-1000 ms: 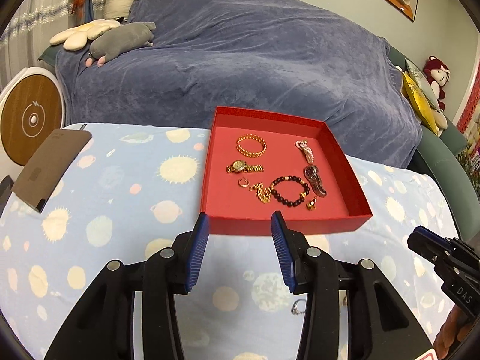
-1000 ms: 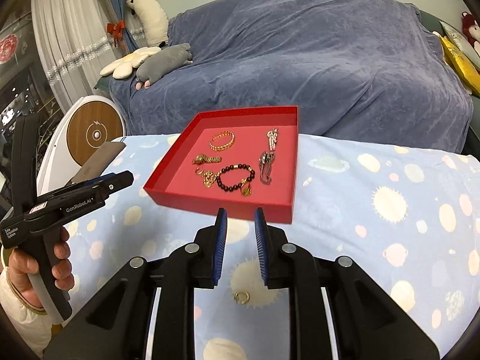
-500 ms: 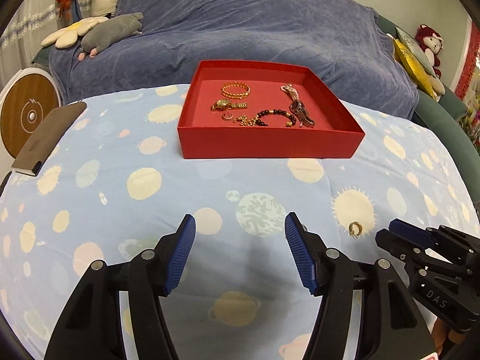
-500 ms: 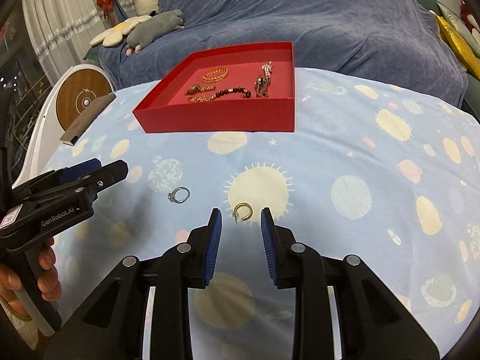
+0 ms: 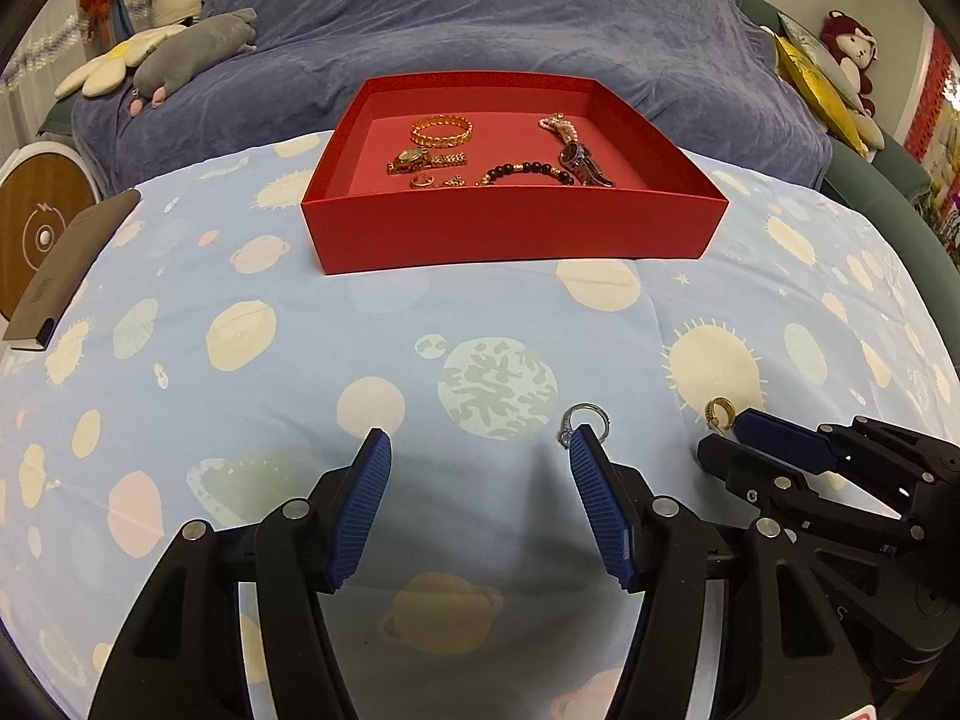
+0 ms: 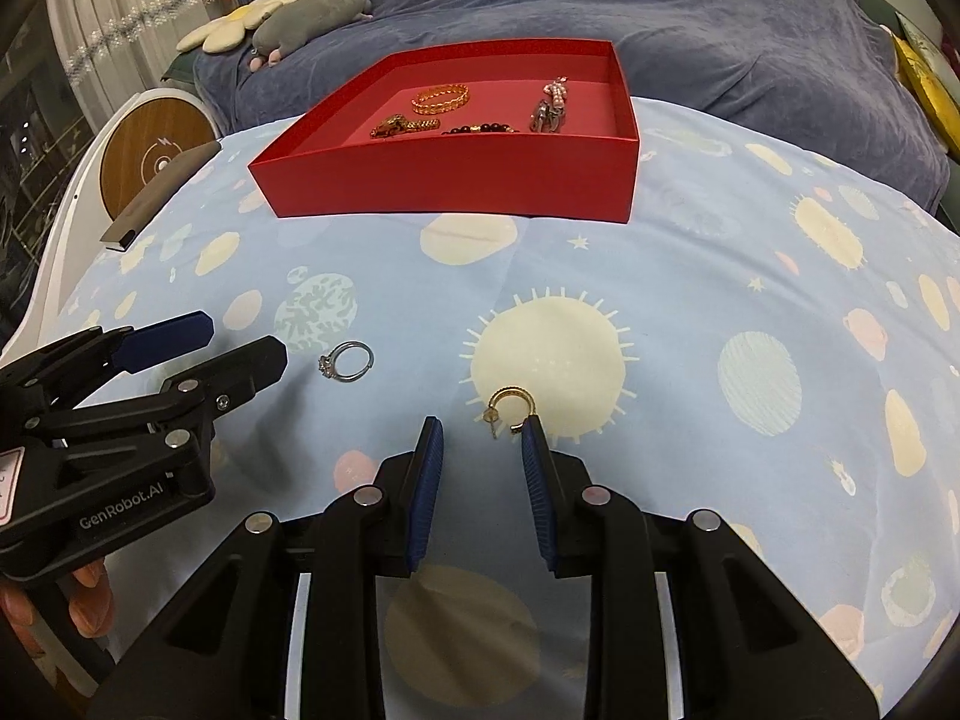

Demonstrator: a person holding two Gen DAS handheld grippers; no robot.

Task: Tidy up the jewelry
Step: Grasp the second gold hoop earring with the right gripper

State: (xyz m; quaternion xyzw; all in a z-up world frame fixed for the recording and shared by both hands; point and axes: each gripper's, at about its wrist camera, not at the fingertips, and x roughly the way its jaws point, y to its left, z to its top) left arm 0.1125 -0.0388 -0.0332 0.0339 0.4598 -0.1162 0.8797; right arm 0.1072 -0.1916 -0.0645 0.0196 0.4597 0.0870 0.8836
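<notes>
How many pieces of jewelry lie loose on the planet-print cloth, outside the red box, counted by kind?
Silver ring with a stone: 1
Gold hoop earring: 1
Total: 2

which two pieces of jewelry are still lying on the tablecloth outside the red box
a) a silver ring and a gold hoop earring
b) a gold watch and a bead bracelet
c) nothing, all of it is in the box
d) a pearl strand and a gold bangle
a: the silver ring and the gold hoop earring lie on the planet-print tablecloth in front of the red box, while the watch, beads and bangle sit inside it.
</notes>
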